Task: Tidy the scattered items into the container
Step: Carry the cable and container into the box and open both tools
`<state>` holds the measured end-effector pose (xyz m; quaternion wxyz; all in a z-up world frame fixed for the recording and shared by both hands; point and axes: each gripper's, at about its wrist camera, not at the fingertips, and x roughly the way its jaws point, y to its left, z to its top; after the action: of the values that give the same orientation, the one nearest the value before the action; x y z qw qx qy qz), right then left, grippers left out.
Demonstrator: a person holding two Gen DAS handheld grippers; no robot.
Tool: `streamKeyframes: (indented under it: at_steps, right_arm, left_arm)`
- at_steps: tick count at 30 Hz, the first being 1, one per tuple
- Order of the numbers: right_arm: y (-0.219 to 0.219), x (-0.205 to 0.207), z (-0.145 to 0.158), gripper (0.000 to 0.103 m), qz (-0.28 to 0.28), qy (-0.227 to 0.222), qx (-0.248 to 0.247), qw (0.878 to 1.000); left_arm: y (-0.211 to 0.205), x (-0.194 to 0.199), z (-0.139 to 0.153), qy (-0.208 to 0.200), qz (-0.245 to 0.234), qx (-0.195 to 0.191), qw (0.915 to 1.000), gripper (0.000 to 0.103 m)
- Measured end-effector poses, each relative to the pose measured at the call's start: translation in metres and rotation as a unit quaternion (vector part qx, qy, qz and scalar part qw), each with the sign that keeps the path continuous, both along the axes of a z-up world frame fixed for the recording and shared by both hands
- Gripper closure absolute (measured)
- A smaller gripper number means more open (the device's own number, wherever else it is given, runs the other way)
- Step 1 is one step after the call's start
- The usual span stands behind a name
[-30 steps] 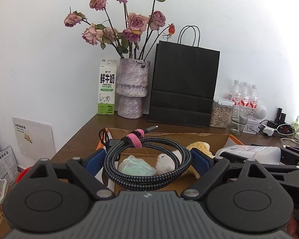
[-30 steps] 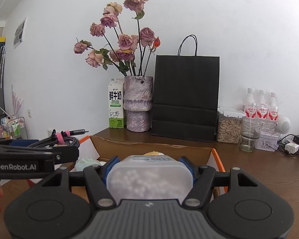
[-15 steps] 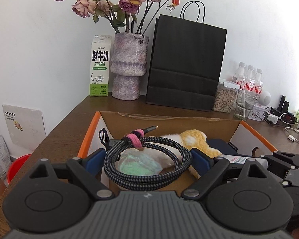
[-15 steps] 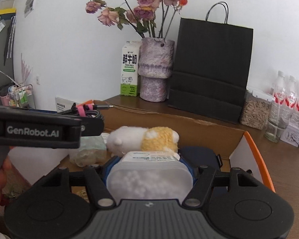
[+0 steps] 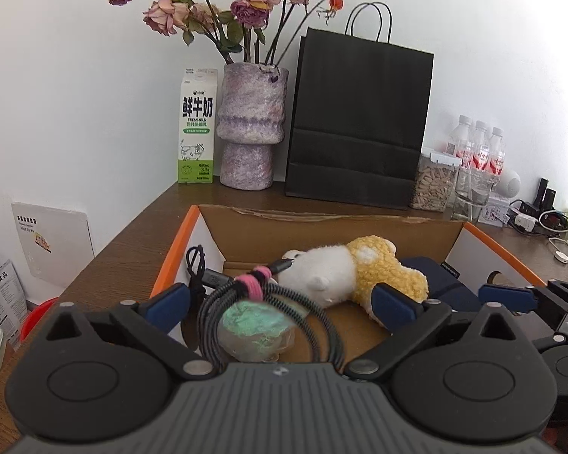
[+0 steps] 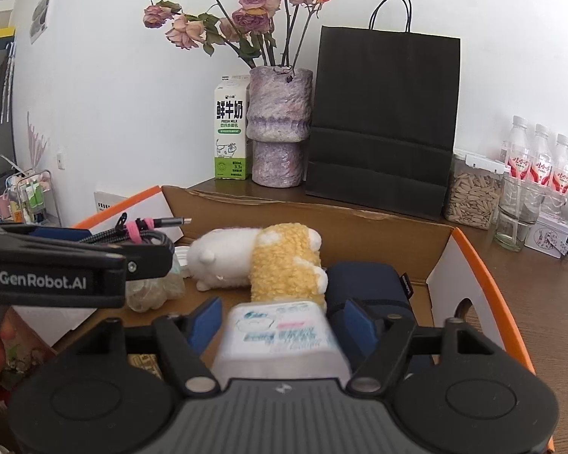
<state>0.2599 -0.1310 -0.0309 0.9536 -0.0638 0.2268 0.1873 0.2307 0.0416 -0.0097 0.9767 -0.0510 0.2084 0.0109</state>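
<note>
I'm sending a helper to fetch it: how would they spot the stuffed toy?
Find the orange-rimmed cardboard box in front of the black paper bag. Inside lies the plush toy on its side, the only fluffy thing there, half white, half yellow.

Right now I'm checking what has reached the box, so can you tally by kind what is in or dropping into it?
Plush toy: 1
Coiled cable: 1
Dark blue pouch: 1
Green crumpled packet: 1
Wipes pack: 1
Total: 5

Milk carton [image 6: 231, 132] reads "FRESH MILK"; left gripper [image 6: 83, 242] side reads "GenRobot.AI"
</note>
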Motion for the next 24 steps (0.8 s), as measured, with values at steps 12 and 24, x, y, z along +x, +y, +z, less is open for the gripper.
streamKeyframes:
  at_steps: [12,24]
  right_arm:
    - [-0.018,-0.014,0.009,0.000,-0.023,-0.014,0.021,0.999]
    - [-0.027,-0.030,0.011,0.000,-0.022,-0.023,0.031,0.999]
  left_arm:
    - [0.001,-0.008,0.000,-0.013,0.000,-0.010,0.9999,0.000]
    - [0.001,-0.031,0.005,-0.065,0.004,-0.013,0.9978,0.000]
